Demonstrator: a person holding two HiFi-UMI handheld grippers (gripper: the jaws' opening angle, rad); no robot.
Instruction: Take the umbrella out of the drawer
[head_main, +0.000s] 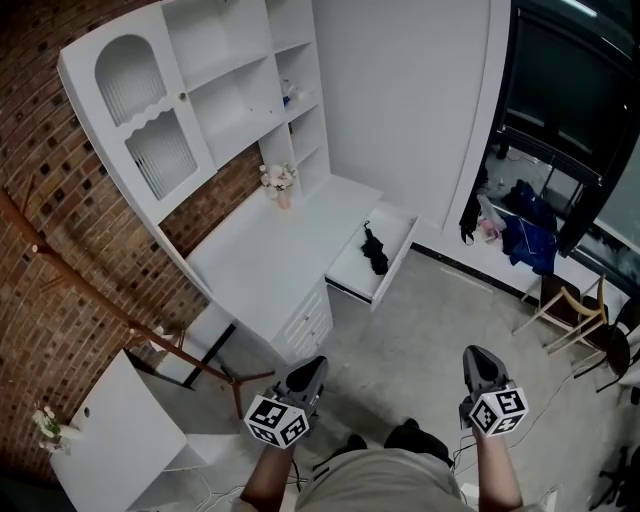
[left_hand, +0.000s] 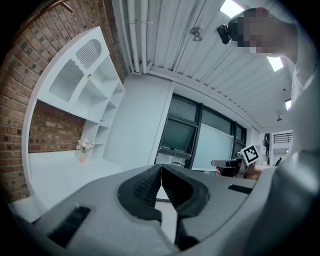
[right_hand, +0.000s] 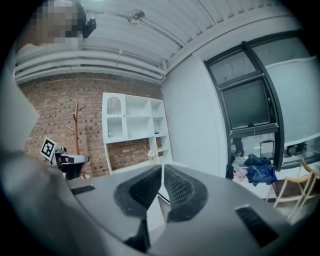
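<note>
In the head view a black folded umbrella (head_main: 375, 251) lies in the open white drawer (head_main: 398, 262) at the right end of the white desk (head_main: 265, 255). My left gripper (head_main: 309, 367) hangs over the floor in front of the desk, well short of the drawer, with its jaws shut on nothing. My right gripper (head_main: 479, 357) is held beside it on the right, also shut and empty. The left gripper view shows the left gripper (left_hand: 161, 168) with its pads together. In the right gripper view the right gripper (right_hand: 163, 168) has its pads meeting at the tips.
A white shelf unit (head_main: 200, 90) stands on the desk, with a small flower vase (head_main: 280, 183) below it. A wooden coat rack (head_main: 120, 312) and a low white cabinet (head_main: 110, 420) are at the left. A wooden chair (head_main: 566, 305) and blue clothes (head_main: 528, 235) are at the right.
</note>
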